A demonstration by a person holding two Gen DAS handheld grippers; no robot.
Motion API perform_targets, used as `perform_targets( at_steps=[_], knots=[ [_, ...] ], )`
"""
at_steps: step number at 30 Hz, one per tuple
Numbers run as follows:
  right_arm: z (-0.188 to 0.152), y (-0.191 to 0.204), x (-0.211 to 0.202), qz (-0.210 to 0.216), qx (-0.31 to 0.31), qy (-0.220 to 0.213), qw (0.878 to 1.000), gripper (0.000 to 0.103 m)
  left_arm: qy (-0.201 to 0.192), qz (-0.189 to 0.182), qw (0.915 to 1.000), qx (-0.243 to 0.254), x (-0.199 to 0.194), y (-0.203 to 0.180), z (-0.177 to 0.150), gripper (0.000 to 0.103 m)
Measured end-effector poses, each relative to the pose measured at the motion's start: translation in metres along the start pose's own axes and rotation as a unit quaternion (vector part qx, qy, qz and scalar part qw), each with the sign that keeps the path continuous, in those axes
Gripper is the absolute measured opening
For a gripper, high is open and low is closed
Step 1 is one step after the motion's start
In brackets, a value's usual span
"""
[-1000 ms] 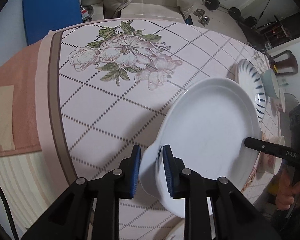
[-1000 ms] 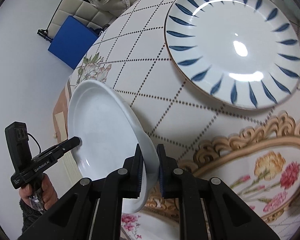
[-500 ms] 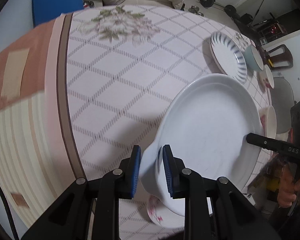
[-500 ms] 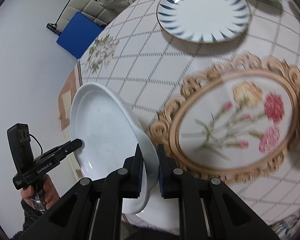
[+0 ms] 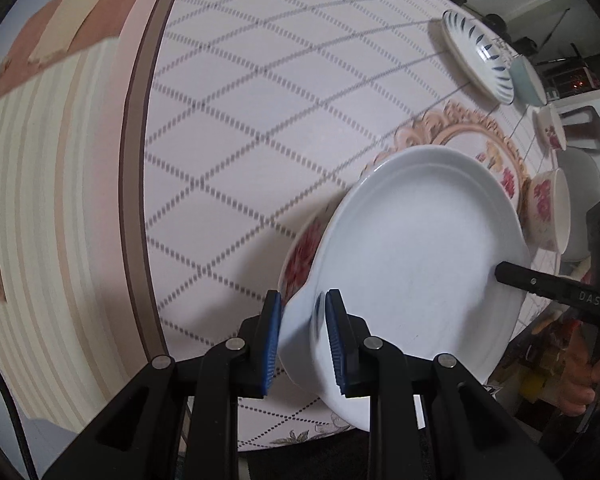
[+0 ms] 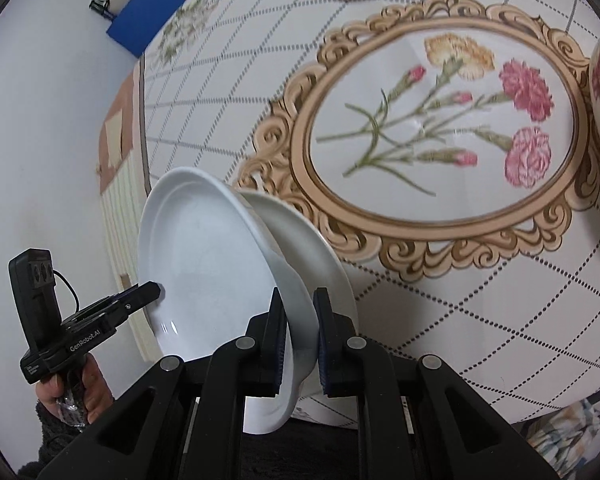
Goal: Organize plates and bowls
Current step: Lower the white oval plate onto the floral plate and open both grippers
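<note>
Left wrist view: the white plate (image 5: 416, 256) is pinched at opposite rims by the left gripper (image 5: 302, 336) and right gripper (image 6: 298, 340), now carried from the floral corner to above a rose-patterned plate (image 5: 304, 248), where tilted lowering could chip both.

Soft, even indoor light fills both fisheye views, with black vignetting at the corners and strong edge curvature. The tablecloth (image 5: 240, 152) smears with motion blur in the left view. A faint glare marks the white plate (image 6: 204, 276) near its rim.
</note>
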State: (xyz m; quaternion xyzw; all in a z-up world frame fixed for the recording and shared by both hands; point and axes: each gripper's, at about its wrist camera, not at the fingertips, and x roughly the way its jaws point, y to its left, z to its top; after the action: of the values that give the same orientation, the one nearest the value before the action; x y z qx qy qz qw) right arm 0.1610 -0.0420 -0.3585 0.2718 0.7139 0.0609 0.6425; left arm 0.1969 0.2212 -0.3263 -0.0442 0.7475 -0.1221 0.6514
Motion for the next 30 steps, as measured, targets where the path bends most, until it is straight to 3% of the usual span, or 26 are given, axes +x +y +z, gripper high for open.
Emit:
perform_targets(
  at_steps=[15, 16, 18, 21, 24, 30],
  knots=[
    [-0.011, -0.006, 0.021, -0.023, -0.025, 0.007, 0.999, 0.015, 0.003, 0.025, 0.9997, -0.008, 0.021, 0.000, -0.022, 0.019],
    [-0.012, -0.007, 0.021, -0.021, -0.025, 0.004, 0.999, 0.014, 0.001, -0.001, 1.0000, -0.005, 0.021, -0.003, -0.021, 0.006],
    [-0.012, -0.006, 0.023, -0.011, -0.020, 0.009, 1.000, 0.013, 0.006, -0.028, 0.9996, 0.001, 0.020, -0.015, -0.019, 0.005],
    [-0.013, -0.006, 0.029, -0.022, -0.019, 0.010, 1.000, 0.012, 0.001, -0.016, 0.9994, 0.030, 0.019, -0.040, -0.018, 0.005],
    [-0.015, -0.012, 0.032, -0.018, -0.013, 0.008, 1.000, 0.013, 0.002, -0.022, 0.9995, 0.022, 0.023, -0.040, -0.018, 0.005],
    [-0.016, -0.009, 0.035, -0.028, -0.012, 0.017, 0.999, 0.013, 0.011, 0.026, 0.9989, 0.036, 0.034, -0.034, -0.018, 0.005]
  ],
)
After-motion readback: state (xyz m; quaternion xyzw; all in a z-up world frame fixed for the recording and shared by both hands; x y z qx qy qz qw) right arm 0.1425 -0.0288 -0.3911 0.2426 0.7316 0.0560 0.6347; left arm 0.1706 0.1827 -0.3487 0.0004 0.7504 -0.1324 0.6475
